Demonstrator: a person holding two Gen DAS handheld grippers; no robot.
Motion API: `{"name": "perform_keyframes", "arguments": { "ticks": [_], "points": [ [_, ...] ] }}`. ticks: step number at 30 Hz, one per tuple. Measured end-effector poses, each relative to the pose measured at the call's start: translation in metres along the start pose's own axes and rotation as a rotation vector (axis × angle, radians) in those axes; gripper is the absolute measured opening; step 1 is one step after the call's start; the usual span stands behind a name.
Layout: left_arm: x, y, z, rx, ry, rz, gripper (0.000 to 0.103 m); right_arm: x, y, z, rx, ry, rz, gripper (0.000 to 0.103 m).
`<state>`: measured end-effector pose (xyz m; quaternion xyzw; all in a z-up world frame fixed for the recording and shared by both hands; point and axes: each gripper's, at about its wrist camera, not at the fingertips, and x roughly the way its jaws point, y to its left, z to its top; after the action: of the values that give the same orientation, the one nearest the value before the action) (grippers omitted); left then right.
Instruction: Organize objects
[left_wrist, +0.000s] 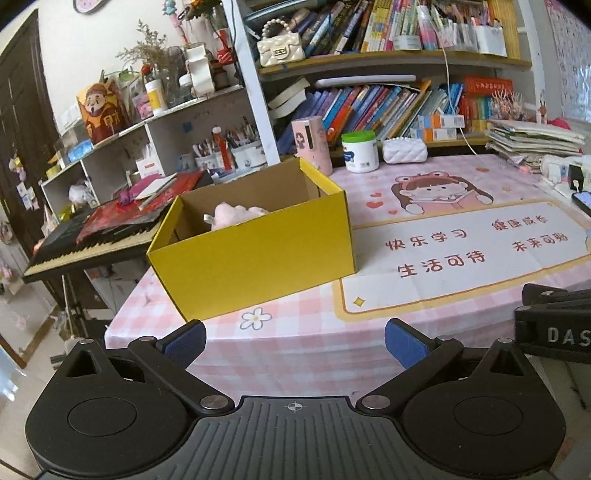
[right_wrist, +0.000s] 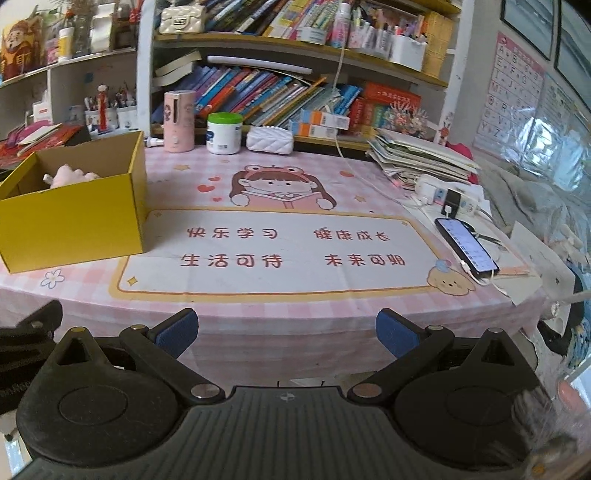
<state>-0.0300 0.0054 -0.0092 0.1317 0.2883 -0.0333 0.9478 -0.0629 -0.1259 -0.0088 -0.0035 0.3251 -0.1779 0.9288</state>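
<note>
Both tools, left tool (left_wrist: 294, 338) and right tool (right_wrist: 284, 330), spread empty; pink plush toy (left_wrist: 236, 215) in open yellow cardboard box (left_wrist: 255, 254) (likely between picks), next target unclear

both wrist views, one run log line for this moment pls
left gripper: jaws open, empty | right gripper: jaws open, empty | yellow box: on table, pink plush inside

Left gripper (left_wrist: 295, 341) open; pink toy (left_wrist: 236, 215) inside yellow box (left_wrist: 255, 254).

On your bench (right_wrist: 295, 295), the box (right_wrist: 74, 221) sits left, a plush toy (right_wrist: 68, 174) inside; the phone (right_wrist: 466, 248) lies right, bookshelf (right_wrist: 295, 48) behind.
</note>
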Motion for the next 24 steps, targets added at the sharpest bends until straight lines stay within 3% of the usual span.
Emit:
{"name": "perform_keyframes", "arguments": {
  "ticks": [12,24],
  "points": [
    [0.0038,-0.0053,0.0063,-0.065,0.048,0.075,0.103,0.0072,0.0051,0.0003,-0.031,0.023,-0.051,0.103],
    [0.0048,-0.0032,0.0050,-0.099,0.067,0.075,0.103,0.0072,0.0044,0.0016,-0.018,0.021,-0.036,0.103]
  ]
}}
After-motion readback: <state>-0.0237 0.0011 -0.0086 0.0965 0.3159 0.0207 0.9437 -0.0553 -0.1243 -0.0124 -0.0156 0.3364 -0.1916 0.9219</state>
